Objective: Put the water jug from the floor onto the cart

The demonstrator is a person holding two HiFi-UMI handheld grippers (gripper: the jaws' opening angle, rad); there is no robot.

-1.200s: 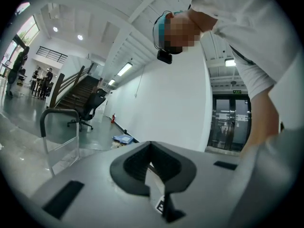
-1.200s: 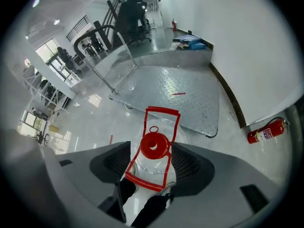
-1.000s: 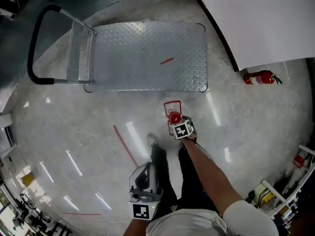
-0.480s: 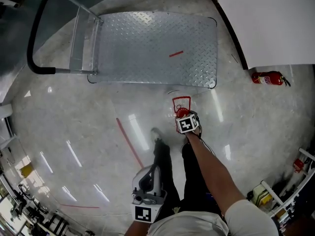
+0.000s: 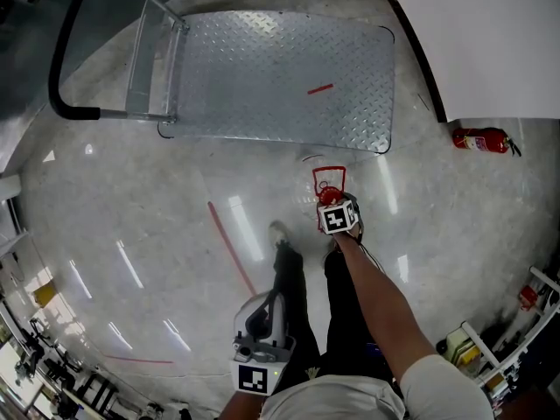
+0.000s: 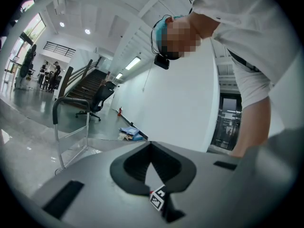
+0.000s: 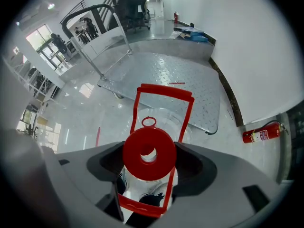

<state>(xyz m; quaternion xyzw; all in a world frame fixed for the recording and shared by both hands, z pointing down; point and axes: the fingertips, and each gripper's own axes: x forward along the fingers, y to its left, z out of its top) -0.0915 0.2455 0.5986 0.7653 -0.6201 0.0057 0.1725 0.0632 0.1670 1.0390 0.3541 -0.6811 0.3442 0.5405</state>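
Note:
A clear water jug with a red cap (image 5: pixel 330 196) and a red frame handle (image 5: pixel 329 176) hangs from my right gripper (image 5: pixel 338 218), just short of the near edge of the cart (image 5: pixel 262 68). In the right gripper view the red cap (image 7: pixel 149 152) sits between the jaws, which are shut on the jug below it. The red handle (image 7: pixel 164 109) points toward the cart's steel deck (image 7: pixel 180 75). My left gripper (image 5: pixel 258 339) is held low beside the person's legs, jaws together and holding nothing. Its own view looks up at the person.
The cart's black push handle (image 5: pixel 63 55) stands at its left end. A red fire extinguisher (image 5: pixel 479 138) lies by the white wall (image 5: pixel 490 33) at the right. Red tape lines (image 5: pixel 229 245) mark the glossy floor. Shelving and clutter line the lower corners.
The person has stepped forward; my right gripper has carried the jug closer to the cart's near edge. The left gripper stays by the legs.

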